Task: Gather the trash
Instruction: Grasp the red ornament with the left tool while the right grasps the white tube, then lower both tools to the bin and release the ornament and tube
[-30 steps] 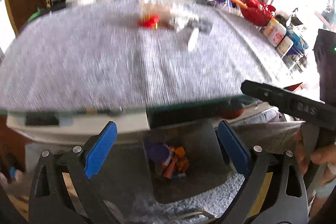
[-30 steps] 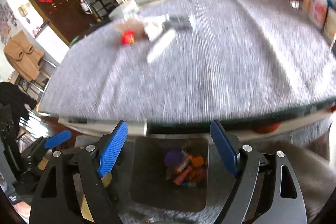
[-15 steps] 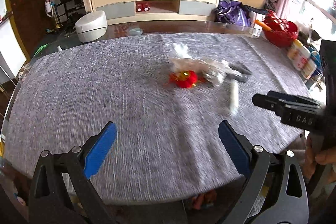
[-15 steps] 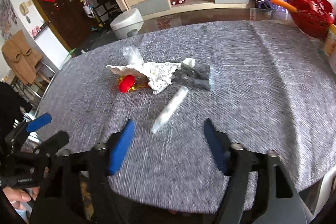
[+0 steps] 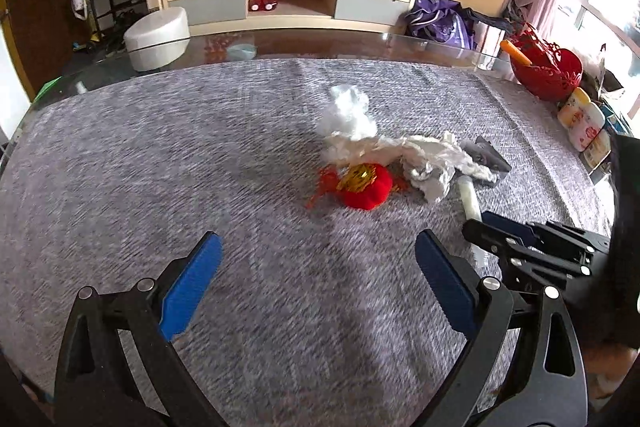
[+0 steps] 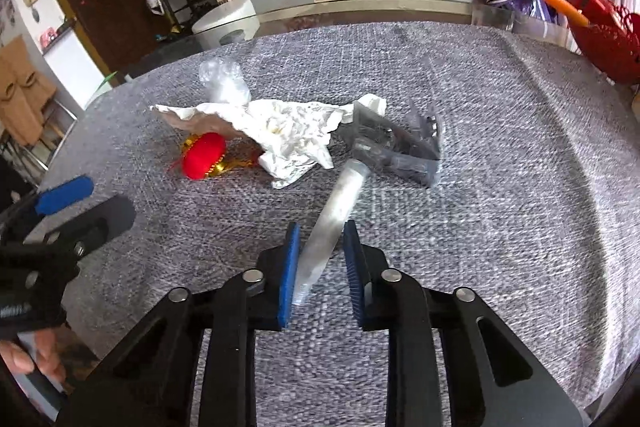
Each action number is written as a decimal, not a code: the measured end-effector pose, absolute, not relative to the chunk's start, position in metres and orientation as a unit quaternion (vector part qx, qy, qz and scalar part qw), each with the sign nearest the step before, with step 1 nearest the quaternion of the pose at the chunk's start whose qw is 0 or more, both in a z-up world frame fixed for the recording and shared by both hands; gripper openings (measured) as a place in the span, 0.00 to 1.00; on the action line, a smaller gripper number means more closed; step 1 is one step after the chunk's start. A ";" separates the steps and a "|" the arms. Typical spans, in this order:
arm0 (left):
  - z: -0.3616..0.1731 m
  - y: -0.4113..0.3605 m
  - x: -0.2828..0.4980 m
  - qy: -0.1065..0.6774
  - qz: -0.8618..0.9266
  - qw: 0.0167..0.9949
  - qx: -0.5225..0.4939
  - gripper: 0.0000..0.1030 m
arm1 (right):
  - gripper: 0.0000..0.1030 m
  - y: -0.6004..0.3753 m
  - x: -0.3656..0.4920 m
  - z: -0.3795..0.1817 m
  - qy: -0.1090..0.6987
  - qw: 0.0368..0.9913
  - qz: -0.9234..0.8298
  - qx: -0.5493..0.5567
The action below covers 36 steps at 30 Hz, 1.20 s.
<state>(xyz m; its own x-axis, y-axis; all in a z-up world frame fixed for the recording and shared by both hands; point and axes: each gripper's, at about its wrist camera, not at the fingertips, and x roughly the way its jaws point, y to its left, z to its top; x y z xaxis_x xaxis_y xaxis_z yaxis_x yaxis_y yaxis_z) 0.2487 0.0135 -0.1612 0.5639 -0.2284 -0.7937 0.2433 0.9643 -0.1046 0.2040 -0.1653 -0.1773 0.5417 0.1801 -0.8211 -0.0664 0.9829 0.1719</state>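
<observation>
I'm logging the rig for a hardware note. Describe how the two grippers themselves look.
Both match. The left gripper and right gripper have matte black, angular plastic arms with triangular cutouts and round silver pivot bolts. Each finger carries a flat blue pad; on the right gripper's pads fine ribbing shows. No cables or sleeves are visible.

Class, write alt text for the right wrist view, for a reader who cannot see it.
The right gripper, nearly closed, straddles the near end of a clear plastic tube lying on a grey cloth. Beyond lie crumpled tissue, a red ornament, a clear wrapper and a grey packet. The left gripper shows at far left.
</observation>
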 end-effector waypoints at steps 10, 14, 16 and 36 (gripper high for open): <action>-0.184 -0.015 0.287 0.463 -0.161 0.872 0.004 0.60 | 0.14 -0.190 0.204 -0.179 0.476 0.868 0.100 0.100; -0.194 -0.018 0.295 0.467 -0.170 0.868 -0.001 0.47 | 0.14 -0.193 0.203 -0.180 0.476 0.867 0.105 0.106; -0.194 -0.018 0.295 0.460 -0.174 0.871 0.003 0.40 | 0.14 -0.194 0.202 -0.180 0.476 0.867 0.106 0.105; -0.163 0.008 0.183 0.427 -0.188 0.884 -0.008 0.32 | 0.14 -0.208 0.146 -0.164 0.473 0.870 0.101 0.101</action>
<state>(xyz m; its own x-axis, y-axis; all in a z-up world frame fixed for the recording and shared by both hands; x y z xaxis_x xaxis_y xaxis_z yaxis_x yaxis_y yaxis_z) 0.1831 0.0079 -0.1634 0.5648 -0.3399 -0.7520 0.3255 0.9291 -0.1755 0.1463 -0.2085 -0.1642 0.5325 0.2719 -0.8015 -0.0807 0.9590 0.2717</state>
